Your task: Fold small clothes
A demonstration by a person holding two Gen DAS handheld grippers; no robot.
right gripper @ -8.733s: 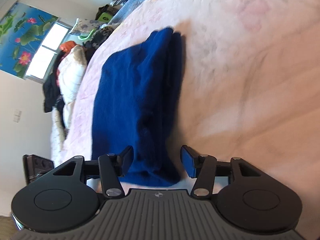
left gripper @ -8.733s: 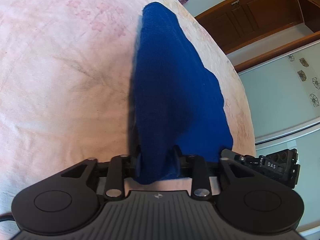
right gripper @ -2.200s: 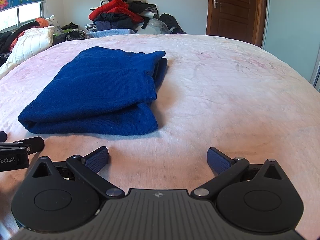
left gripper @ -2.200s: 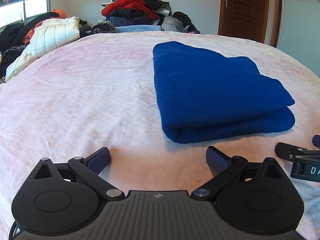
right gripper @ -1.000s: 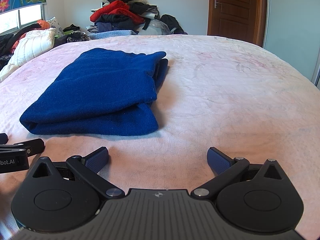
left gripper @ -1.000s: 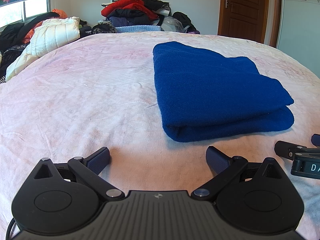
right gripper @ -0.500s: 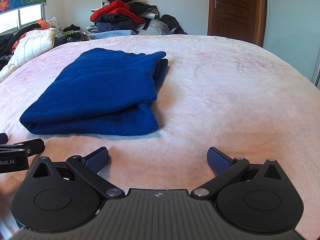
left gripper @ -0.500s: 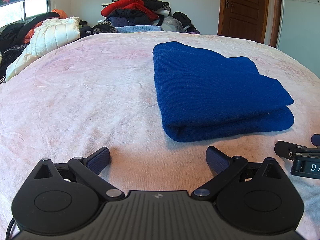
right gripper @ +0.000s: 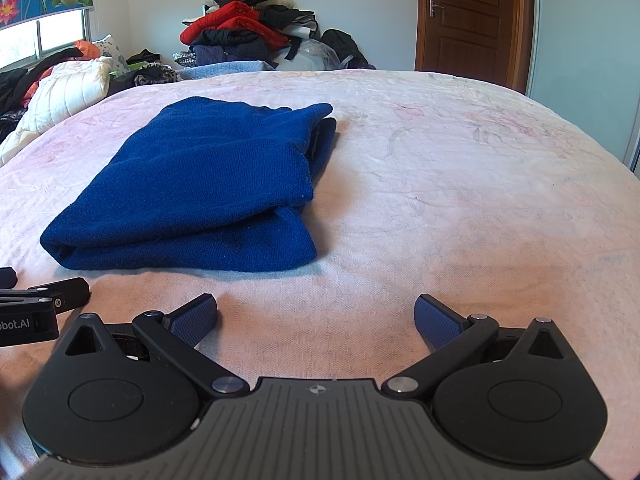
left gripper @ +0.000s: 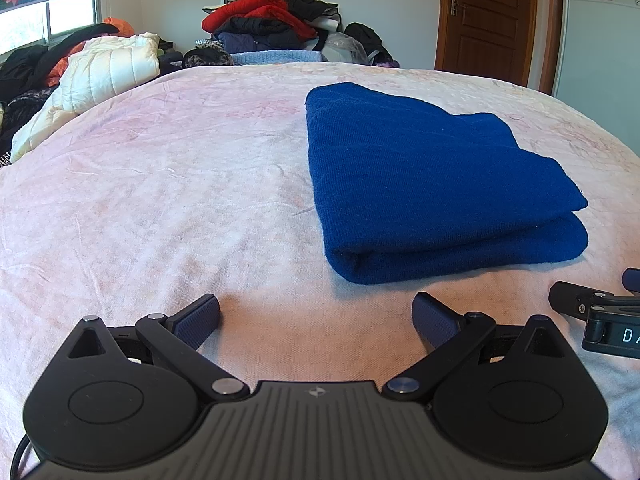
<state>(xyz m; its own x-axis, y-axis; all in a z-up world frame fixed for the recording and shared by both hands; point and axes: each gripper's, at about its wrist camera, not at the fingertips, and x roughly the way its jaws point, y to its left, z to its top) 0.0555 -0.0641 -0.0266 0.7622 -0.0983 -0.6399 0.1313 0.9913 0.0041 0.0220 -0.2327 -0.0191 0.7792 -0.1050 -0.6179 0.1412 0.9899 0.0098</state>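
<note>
The blue garment [left gripper: 436, 184] lies folded into a thick rectangle on the pink bedspread [left gripper: 160, 200], its layers stacked and a rounded fold along the near edge. In the left wrist view it sits beyond the left gripper [left gripper: 316, 316] and off to the right of it, not between the fingers and not touching them. In the right wrist view the same garment [right gripper: 208, 184] lies beyond the right gripper [right gripper: 316, 316] and off to its left, again clear of the pads. So the garment rests on the bed in the space ahead of and between the two tools.

Both claws stand wide apart with nothing held; bare bedspread shows between their blue pads. The two grippers sit side by side at the near edge of the bed, each one's tip visible at the edge of the other's view.

At the far side, a heap of clothes [left gripper: 272, 20] is piled against the wall, a white quilted jacket [left gripper: 100, 68] lies at far left, and a brown wooden door [right gripper: 476, 16] stands at far right.
</note>
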